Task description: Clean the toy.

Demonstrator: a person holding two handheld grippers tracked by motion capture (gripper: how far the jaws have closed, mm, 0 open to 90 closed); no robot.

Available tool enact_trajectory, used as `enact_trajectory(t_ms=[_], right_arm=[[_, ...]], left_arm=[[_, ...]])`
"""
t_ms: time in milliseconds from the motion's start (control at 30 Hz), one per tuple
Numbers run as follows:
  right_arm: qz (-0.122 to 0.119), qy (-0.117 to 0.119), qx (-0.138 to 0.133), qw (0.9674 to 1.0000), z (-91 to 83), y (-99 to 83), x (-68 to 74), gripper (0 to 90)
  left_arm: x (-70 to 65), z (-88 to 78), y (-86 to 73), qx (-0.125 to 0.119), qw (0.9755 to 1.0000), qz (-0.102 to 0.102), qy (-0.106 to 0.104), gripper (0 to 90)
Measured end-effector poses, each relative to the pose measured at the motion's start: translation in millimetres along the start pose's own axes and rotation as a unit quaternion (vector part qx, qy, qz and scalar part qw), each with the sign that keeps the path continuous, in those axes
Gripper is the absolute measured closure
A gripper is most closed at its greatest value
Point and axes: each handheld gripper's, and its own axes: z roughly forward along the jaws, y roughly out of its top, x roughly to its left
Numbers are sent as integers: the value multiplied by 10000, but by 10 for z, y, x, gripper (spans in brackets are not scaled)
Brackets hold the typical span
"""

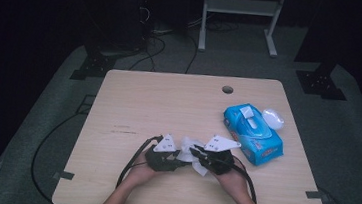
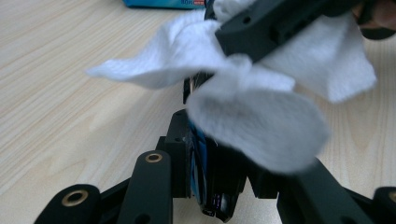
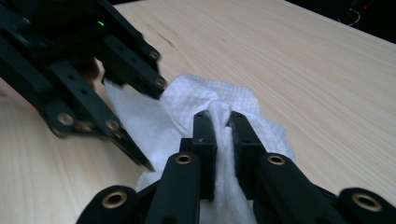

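A crumpled white wipe [image 1: 190, 144] lies near the table's front edge between my two grippers. In the high view my left gripper [image 1: 183, 158] and right gripper [image 1: 196, 152] meet over it, tips toward each other. In the left gripper view my left gripper [image 2: 195, 100] is shut on the wipe [image 2: 252, 121], which drapes over and hides the tips; a black finger [image 2: 271, 28] of the right gripper crosses above. In the right gripper view my right gripper [image 3: 219, 122] is shut on a raised fold of the wipe [image 3: 187, 98], with the left gripper's black linkage [image 3: 84, 93] close at upper left.
A blue pack of wet wipes [image 1: 253, 134] lies at the right of the wooden table [image 1: 169, 101], its flap open, with a white round lid [image 1: 273, 118] beside it. A cable hole [image 1: 227, 89] sits near the far edge. Cables trail from both grippers toward the front.
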Motion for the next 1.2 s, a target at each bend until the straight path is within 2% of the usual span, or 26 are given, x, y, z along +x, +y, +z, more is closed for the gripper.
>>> enact_trajectory(t_ms=[33, 167, 233, 300, 333, 367, 433, 500, 533, 567, 600, 633, 667, 700, 733, 767, 833, 900, 933, 967, 1000, 1033, 1067, 1133, 1167, 1200], right_arm=[[78, 136, -18, 9999, 18, 13, 29, 827], [-78, 117, -22, 9999, 49, 19, 61, 831], [-56, -279, 133, 9995, -2, 3, -52, 835], [263, -222, 114, 9993, -30, -9, -120, 837], [271, -266, 114, 9992, -22, 0, -100, 836], [250, -217, 98, 9994, -6, 15, -62, 836], [288, 71, -8, 9996, 39, 57, 42, 837], [177, 132, -15, 9998, 69, 83, 94, 836], [-63, 86, 107, 9999, 114, 104, 155, 836], [-185, -3, 100, 9998, 115, 91, 150, 836], [-185, -3, 100, 9998, 115, 91, 150, 836], [-267, -118, 102, 9995, 88, 76, 124, 836], [-329, -334, 159, 9988, 48, 60, 85, 836], [-420, -822, 272, 9954, -63, -1, -46, 835], [-420, -822, 272, 9954, -63, -1, -46, 835], [-314, -996, 263, 9942, -121, -43, -132, 835], [77, -964, 196, 9951, -197, -99, -263, 835], [132, -967, 194, 9950, -183, -90, -237, 835], [-75, -866, 133, 9961, -132, -56, -123, 835], [-33, -608, 119, 9981, -98, -40, -74, 835], [-33, -608, 119, 9981, -98, -40, -74, 835], [-273, -552, 113, 9980, -53, -29, 12, 834], [-346, -583, 135, 9976, -56, -25, 10, 833], [-232, -759, 160, 9967, -108, -49, -92, 834], [-232, -759, 160, 9967, -108, -49, -92, 834], [135, -893, 153, 9958, -190, -105, -260, 834]], left_arm=[[-4, -1, -8, -24, 10000, -10, 8, 659], [10, -8, -12, -21, 10000, -24, -1, 663], [4, -12, -12, -15, 10000, 4, 36, 665], [-5, -5, -9, -20, 10000, 17, 48, 665], [-7, 5, 0, -19, 10000, 22, 54, 665], [-7, 10, 2, -19, 10000, 11, 49, 665], [-7, 9, 2, -11, 10000, 22, 54, 665], [-8, 5, -1, -13, 10000, 20, 62, 666], [4, -11, -9, -9, 10000, 15, 53, 666], [12, -19, -10, 9, 10000, 17, 51, 666], [12, -19, -10, 9, 10000, 17, 51, 666], [15, -24, -13, 9, 10000, -3, 52, 666], [19, -31, -16, 0, 10000, 1, 70, 666], [24, -45, -28, 2, 10000, 8, 79, 666], [24, -45, -28, 2, 10000, 8, 79, 667], [24, -47, -27, 14, 10000, 21, 80, 667], [21, -33, -12, 36, 10000, 37, 77, 667], [25, -29, -8, 43, 9999, 43, 87, 665], [30, -32, -21, -13, 10000, -31, 87, 665], [30, -35, -22, -10, 10000, -13, 96, 665], [30, -35, -22, -10, 10000, -13, 96, 665], [38, -47, -22, 26, 9999, 33, 102, 665], [42, -50, -23, 29, 9999, 31, 102, 665], [55, -58, -32, 9, 9999, 12, 107, 666], [55, -58, -32, 9, 9999, 12, 107, 666], [60, -65, -37, 16, 10000, 2, 94, 667]])
